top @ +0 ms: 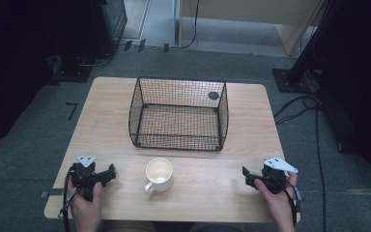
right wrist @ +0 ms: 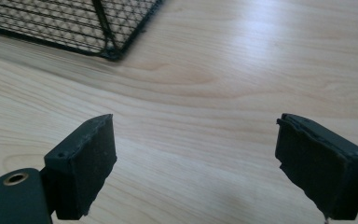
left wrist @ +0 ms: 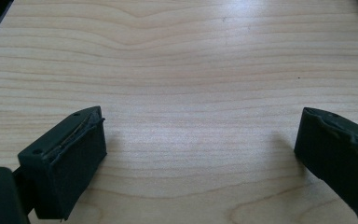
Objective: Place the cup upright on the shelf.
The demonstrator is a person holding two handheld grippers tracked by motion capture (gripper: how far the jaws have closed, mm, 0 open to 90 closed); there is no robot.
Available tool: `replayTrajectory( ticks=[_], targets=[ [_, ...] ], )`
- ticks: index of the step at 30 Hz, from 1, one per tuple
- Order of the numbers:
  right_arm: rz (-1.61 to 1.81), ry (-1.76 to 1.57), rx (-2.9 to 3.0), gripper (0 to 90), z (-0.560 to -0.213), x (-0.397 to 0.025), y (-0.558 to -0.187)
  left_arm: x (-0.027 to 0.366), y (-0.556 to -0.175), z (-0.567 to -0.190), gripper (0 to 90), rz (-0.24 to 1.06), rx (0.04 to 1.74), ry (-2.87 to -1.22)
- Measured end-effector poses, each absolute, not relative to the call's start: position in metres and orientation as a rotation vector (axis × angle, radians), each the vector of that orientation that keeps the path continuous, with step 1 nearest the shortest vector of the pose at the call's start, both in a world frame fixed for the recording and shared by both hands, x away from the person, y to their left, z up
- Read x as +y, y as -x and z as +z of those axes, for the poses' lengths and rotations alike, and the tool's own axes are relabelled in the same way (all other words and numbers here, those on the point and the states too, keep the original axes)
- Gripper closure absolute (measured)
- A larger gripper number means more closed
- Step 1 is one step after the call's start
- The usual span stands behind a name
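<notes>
On the table (top: 106, 101), the basket (top: 178, 113) sits near the far edge, at the middle. The cup (top: 159, 174) stands in front of it, toward the near edge. Your left gripper (top: 110, 173) lies left of the cup, your right gripper (top: 246, 175) right of it.

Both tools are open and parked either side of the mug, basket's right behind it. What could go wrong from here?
The mug is round and glossy, so a grasp across its body by the left tool or right tool might slip or tip it; its handle points toward the near-left. The wire basket has tall walls just behind the mug, so a low carry could catch its near rim. The mug also sits near the table's front edge, where a nudge might push it off.
</notes>
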State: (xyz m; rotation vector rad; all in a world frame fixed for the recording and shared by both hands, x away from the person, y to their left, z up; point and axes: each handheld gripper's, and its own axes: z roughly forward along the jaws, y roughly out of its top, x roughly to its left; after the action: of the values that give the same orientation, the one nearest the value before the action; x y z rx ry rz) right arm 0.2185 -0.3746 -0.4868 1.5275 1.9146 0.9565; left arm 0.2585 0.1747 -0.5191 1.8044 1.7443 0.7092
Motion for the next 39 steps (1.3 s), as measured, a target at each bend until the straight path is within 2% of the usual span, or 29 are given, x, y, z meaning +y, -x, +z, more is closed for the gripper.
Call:
replayTrajectory(
  ticks=[18, 39],
  targets=[
    [1.039, -1.390, 2.001, 11.4, -0.455, -0.319, -0.232, 0.175, -0.259, -0.519, 2.2, 0.711, 1.744, -1.803],
    [1.109, -1.310, 2.110, 8.4, -0.455, -0.271, -0.234, 0.175, -0.259, -0.519, 2.2, 0.711, 1.744, -1.805]
  ],
)
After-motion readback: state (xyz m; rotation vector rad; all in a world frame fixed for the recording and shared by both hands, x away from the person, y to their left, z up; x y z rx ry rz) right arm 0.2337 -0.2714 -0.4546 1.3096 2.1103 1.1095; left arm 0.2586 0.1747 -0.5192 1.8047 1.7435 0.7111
